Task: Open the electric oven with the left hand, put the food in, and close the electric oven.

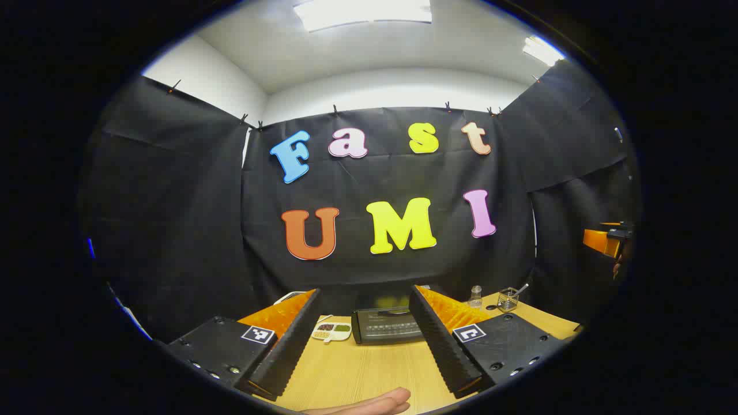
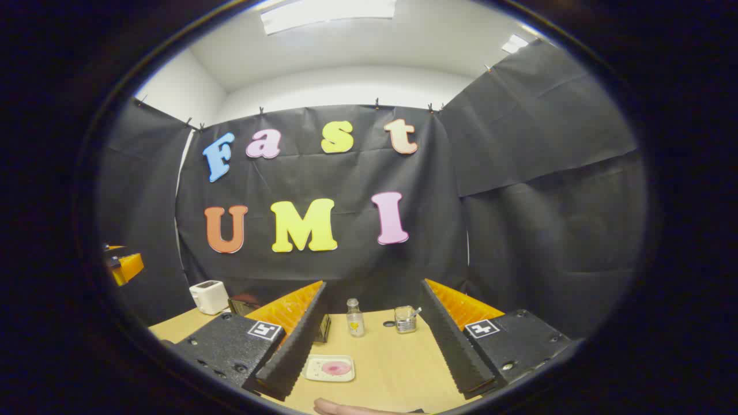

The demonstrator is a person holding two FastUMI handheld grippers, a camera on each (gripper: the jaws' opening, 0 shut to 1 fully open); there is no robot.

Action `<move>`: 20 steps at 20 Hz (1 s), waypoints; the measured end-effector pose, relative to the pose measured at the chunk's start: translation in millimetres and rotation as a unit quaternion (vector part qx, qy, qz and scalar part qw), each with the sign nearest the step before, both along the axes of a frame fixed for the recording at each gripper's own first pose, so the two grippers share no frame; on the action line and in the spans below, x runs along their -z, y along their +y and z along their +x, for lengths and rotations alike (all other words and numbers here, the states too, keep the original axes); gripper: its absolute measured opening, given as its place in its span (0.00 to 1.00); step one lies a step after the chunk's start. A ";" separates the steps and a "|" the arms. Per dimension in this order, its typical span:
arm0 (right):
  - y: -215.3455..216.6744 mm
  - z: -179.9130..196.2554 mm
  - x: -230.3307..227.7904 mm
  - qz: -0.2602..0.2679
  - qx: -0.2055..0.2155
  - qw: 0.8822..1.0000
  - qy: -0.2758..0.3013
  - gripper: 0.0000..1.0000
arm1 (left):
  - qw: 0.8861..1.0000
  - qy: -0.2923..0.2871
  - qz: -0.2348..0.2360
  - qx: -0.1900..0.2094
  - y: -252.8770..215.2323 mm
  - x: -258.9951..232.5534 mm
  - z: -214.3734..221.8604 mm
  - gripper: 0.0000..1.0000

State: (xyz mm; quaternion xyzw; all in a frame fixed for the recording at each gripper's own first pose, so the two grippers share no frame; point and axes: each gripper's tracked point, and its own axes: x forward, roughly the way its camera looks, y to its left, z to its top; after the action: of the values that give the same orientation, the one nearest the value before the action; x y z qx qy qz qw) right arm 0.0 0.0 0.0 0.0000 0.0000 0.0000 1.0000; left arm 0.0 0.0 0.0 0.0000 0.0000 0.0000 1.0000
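Wooden table (image 1: 357, 374) — oven (image 1: 385, 326) between left gripper (image 1: 362, 346) fingers, ahead.

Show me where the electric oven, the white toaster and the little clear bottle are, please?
electric oven (image 1: 385, 326): left gripper view, on its dark front door.
white toaster (image 2: 209, 296): right gripper view, on its front face.
clear bottle (image 2: 354, 319): right gripper view, on its body below the cap.
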 end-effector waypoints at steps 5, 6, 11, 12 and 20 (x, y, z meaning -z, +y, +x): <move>-1.2 -4.1 -6.8 -0.005 0.000 1.000 -0.014 0.96 | 1.000 0.013 -0.015 0.000 -0.1 7.5 6.7 0.96; -4.2 -3.2 -9.7 -0.009 0.004 1.000 -0.020 0.95 | 1.000 0.016 -0.015 0.000 -0.2 9.5 8.8 0.96; -3.0 -2.2 -7.4 -0.011 0.006 1.000 -0.017 0.96 | 1.000 0.015 -0.010 0.000 -1.1 13.5 19.4 0.96; -2.6 -1.0 -6.8 -0.010 0.003 1.000 -0.014 0.96 | 1.000 0.015 -0.010 0.000 -1.6 14.6 22.2 0.96; 0.3 14.0 -7.3 0.000 -0.023 0.999 -0.026 0.95 | 0.997 0.005 -0.050 0.058 -35.7 22.2 94.0 0.96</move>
State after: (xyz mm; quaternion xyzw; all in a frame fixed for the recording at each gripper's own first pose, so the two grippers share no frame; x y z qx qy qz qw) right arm 14.0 0.3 7.3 -0.0003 -0.0259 0.0226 0.9994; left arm 94.0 -35.7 -22.2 -0.0502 0.0051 -0.0581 0.9970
